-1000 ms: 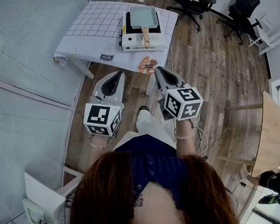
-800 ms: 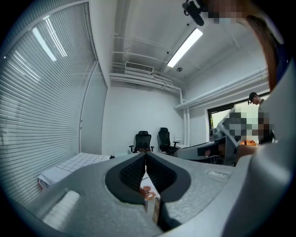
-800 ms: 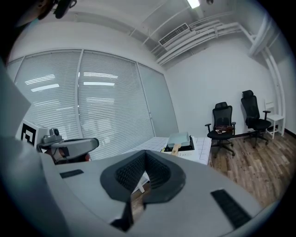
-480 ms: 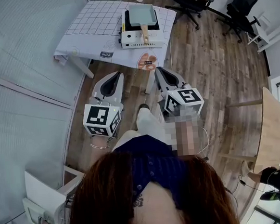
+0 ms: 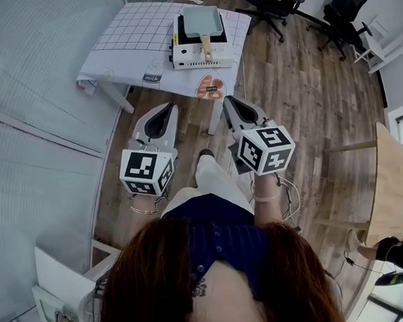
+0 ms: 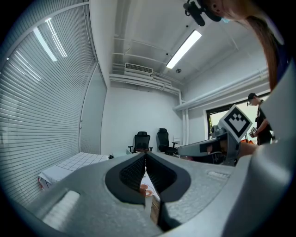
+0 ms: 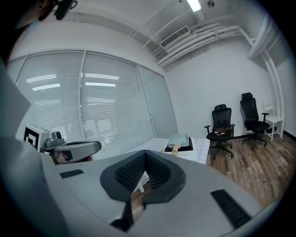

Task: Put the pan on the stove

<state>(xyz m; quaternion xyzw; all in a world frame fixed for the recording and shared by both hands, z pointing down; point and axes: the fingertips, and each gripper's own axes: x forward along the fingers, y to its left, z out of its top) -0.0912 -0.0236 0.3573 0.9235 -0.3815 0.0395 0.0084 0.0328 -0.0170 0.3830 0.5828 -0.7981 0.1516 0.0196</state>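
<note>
Your pan (image 5: 202,21) sat on the stove (image 5: 204,59) at the right end of the grid-cloth table (image 5: 133,37), well ahead of both grippers. Its long axis ran toward you and away. The wooden handle (image 5: 207,49) pointed back at you across the stove's front edge, with the rectangular body beyond it. From the right gripper view the pan (image 7: 178,139) showed the same lie, handle end nearest.

Your left gripper (image 5: 169,106) had its jaws closed tip to tip, with nothing between them; its own view showed the ribbed pads (image 6: 134,172) meeting at the front. Your right gripper (image 5: 227,99) was the same — tips together, pads (image 7: 156,169) bare, gripping nothing. Both hung side by side over the wooden floor (image 5: 301,100), just ahead of your lap, touching neither table nor stove.

The pan looked pale grey-green — shallow, square-cornered, with a raised rim and a light wood handle. The stove under it was white with a dark top.
</note>
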